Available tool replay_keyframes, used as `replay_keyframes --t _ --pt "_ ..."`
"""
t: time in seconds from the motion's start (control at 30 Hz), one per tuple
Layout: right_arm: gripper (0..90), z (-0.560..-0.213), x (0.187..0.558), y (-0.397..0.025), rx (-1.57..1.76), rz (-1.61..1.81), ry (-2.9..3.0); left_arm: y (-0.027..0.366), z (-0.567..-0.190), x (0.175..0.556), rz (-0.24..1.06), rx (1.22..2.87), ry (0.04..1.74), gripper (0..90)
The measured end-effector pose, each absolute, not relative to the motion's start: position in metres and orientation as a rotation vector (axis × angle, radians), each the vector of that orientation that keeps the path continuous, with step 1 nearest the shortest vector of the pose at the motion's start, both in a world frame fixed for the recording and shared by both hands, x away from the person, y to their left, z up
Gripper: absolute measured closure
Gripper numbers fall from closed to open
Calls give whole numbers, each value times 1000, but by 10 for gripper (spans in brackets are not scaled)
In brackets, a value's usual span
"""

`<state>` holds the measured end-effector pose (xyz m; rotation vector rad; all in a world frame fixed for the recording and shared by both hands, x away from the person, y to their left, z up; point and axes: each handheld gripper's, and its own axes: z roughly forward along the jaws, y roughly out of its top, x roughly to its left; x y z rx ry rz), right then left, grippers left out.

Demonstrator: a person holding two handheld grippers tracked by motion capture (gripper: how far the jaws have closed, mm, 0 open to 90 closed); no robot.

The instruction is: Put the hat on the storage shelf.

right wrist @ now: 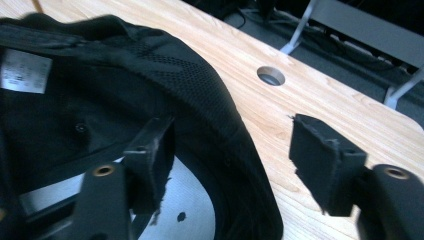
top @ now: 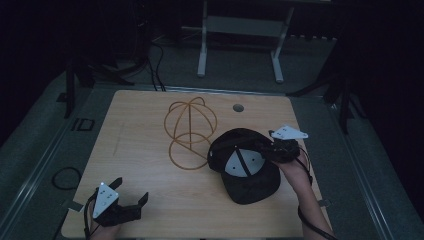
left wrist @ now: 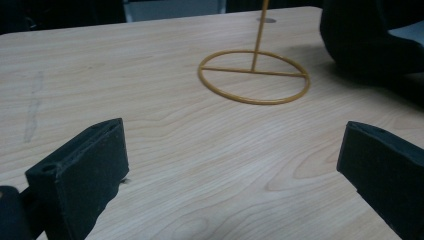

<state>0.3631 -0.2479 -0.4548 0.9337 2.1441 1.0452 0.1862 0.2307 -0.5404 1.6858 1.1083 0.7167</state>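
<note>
A black cap [top: 246, 186] lies upside down on the right of the wooden table [top: 145, 155], its pale lining showing. My right gripper [top: 266, 150] is open and straddles the cap's rim. In the right gripper view one jaw is inside the cap [right wrist: 190, 85] and the other outside; the right gripper [right wrist: 232, 142] is not closed on it. A gold wire hat stand [top: 190, 132] stands just left of the cap. My left gripper [top: 131, 190] rests open at the front left corner. In the left gripper view it [left wrist: 235, 150] is empty and faces the stand's ring base [left wrist: 252, 71].
A round cable hole [top: 238, 107] sits near the table's far edge, behind the cap. A white frame on legs [top: 240, 27] stands on the floor beyond the table. A coiled cable [top: 65, 177] lies on the floor to the left.
</note>
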Motion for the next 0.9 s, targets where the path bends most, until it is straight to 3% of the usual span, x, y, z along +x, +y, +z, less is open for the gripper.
replay_keyframes --t 0.2,0.23,0.47,0.5,0.53,0.57,0.9 --pt "446 -461 375 -239 931 986 2207 230 -542 187 702 1692 1101 6" --pt "524 -464 377 -236 925 942 2221 230 -542 187 702 1697 1101 6" --pt "667 -468 379 -230 919 885 2206 229 -542 187 708 1701 1103 6" --pt "743 -468 378 -228 907 837 2181 228 -543 187 709 1707 1100 6" --pt "743 -468 378 -228 907 837 2181 228 -543 187 709 1707 1100 6" --pt "857 -467 378 -228 914 841 2173 227 -543 188 697 1708 1104 6" --pt "883 -455 370 -223 953 945 2183 223 -543 188 692 1708 1107 6"
